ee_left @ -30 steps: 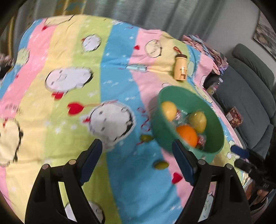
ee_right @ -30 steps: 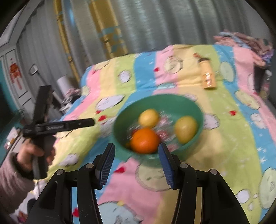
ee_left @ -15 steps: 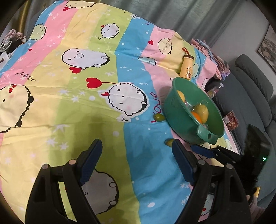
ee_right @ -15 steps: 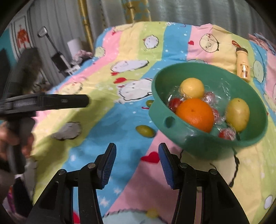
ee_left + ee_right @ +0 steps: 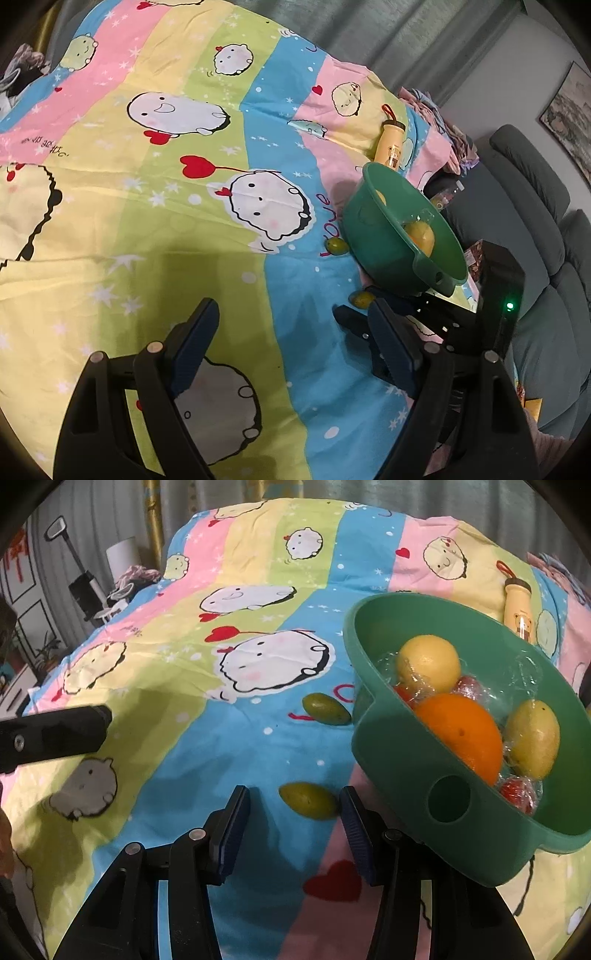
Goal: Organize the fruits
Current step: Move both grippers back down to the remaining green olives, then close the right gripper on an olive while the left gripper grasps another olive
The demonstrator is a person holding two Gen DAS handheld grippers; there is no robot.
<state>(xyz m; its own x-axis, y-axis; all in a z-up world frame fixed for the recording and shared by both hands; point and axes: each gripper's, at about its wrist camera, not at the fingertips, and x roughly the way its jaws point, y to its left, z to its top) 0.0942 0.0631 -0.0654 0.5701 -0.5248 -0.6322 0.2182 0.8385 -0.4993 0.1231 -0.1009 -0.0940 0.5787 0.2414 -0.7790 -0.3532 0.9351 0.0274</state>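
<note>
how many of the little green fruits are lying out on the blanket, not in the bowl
2. One green fruit lies just ahead of the right tool; the other green fruit lies farther back, close beside the green bowl. More could be hidden behind the bowl.

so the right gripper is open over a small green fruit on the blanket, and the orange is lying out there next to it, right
Not quite. The right wrist view shows the orange inside the green bowl, not on the blanket. The rest holds: the right gripper is open over a small green fruit on the blanket.
</note>
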